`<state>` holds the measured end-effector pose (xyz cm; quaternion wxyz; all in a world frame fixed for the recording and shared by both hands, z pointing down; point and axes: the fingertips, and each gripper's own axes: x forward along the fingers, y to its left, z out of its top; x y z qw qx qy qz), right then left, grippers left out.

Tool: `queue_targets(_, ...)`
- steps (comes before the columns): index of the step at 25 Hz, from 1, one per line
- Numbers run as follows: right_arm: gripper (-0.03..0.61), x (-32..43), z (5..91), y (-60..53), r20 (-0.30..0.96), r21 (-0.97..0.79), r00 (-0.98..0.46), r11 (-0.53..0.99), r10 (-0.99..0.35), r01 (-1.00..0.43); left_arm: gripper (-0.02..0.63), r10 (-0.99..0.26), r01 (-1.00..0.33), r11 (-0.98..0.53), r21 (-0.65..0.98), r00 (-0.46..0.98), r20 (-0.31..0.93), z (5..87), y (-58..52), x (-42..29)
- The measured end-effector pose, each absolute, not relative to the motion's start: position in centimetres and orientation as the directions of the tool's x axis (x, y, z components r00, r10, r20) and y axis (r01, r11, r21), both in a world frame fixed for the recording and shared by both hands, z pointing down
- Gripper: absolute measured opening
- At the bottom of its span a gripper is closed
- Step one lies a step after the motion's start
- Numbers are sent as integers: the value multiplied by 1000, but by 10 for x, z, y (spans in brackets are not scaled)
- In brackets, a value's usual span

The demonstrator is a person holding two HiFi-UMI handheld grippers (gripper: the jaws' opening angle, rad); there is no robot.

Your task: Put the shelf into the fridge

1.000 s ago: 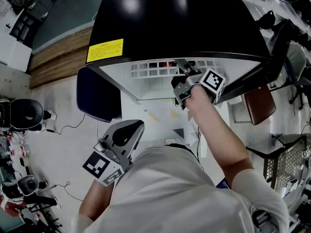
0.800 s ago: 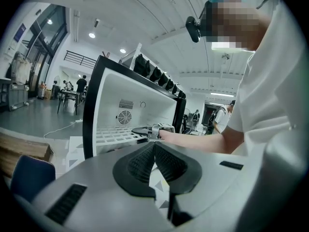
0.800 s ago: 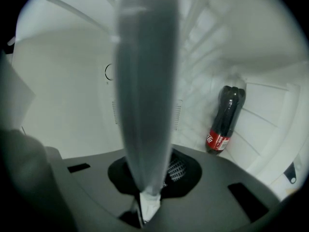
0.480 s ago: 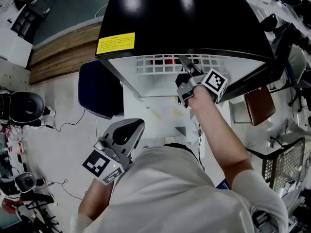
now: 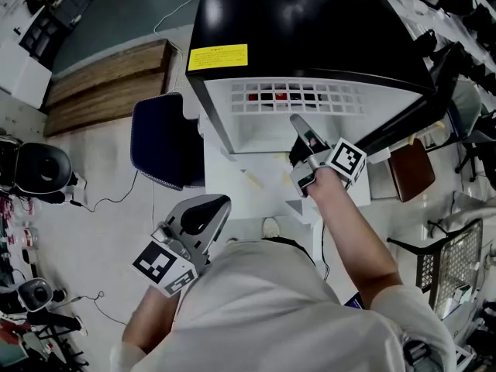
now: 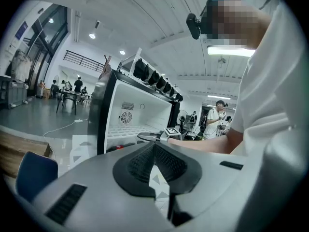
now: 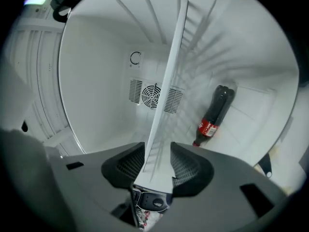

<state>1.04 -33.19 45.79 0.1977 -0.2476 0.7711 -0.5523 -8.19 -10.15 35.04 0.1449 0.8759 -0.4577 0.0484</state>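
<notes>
White wire shelf (image 5: 294, 98) is lying inside the black fridge (image 5: 310, 22), at 12 o'clock from the right gripper (image 7: 157, 153) in the head view. That gripper's jaws have just been opening and are standing wide apart, with the shelf's front edge between them but not being squeezed. So the letting-go part seems to be happening. To do it well, the right gripper is needing to slide straight back toward 6 o'clock, keeping level, so no jaw is hooking a wire and dragging the shelf out again. A bottle (image 7: 215, 111) is lying in the fridge at 3 o'clock of the shelf in the right gripper view, so nothing should be bumping it. The left gripper (image 6: 154, 149) is waiting near the person's body, jaws together and holding nothing.
</notes>
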Motion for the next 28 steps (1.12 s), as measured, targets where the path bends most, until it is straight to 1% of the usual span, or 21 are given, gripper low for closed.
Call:
queue_targets(3, 142, 16, 459, -310, -9, -932, -801, 296, -599, -211, 18, -778, -805, -551, 219, 591, 214, 352, -92, -86)
queue_targets(6, 93, 22, 457, -284, 10, -905, -798, 334, -602, -263, 18, -766, -792, -567, 226, 608, 209, 354, -82, -89)
queue_targets(8, 83, 25, 457, -267, 28, -888, -796, 350, -605, -298, 18, -757, -783, -578, 229, 620, 206, 356, -75, -91)
queue_targets(11, 48, 33, 461, -241, 82, -858, -779, 353, -621, -372, 18, -745, -770, -593, 237, 636, 201, 359, -66, -96)
queue_targets(13, 17, 33, 461, -221, 102, -848, -778, 355, -620, -395, 18, -739, -764, -598, 242, 643, 203, 362, -58, -101)
queue_targets(16, 8, 26, 456, -192, 125, -822, -794, 386, -595, -419, 18, -728, -754, -611, 242, 655, 204, 363, -48, -108)
queue_targets(22, 8, 18, 441, -145, 153, -714, -812, 505, -563, -485, 18, -699, -726, -641, 249, 686, 199, 369, -27, -117)
queue_targets(28, 8, 4, 442, -90, 178, -670, -813, 536, -555, -513, 18, -675, -705, -656, 268, 708, 210, 382, 0, -133)
